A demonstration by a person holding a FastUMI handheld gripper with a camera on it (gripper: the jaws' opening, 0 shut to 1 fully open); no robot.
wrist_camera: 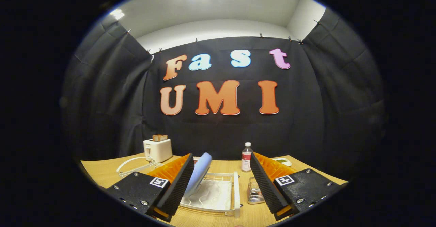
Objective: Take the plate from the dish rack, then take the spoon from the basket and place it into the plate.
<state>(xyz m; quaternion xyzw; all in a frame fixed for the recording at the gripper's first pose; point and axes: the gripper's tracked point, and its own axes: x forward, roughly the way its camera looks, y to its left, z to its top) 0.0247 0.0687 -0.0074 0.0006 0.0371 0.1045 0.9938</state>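
A pale blue plate (199,172) stands on edge, leaning, in the white dish rack (235,193) on the wooden table. It sits just ahead of my left finger and close beside its tip. My gripper (222,162) is open, its fingers wide apart with the rack's white tray between them. A small wire basket (255,193) stands right of the rack, next to my right finger; the spoon inside it cannot be made out.
A white toaster (157,149) with toast in it stands at the back left, its cord looping on the table. A clear bottle (246,157) with a white cap stands beyond the rack. A small white dish (282,160) lies behind my right finger.
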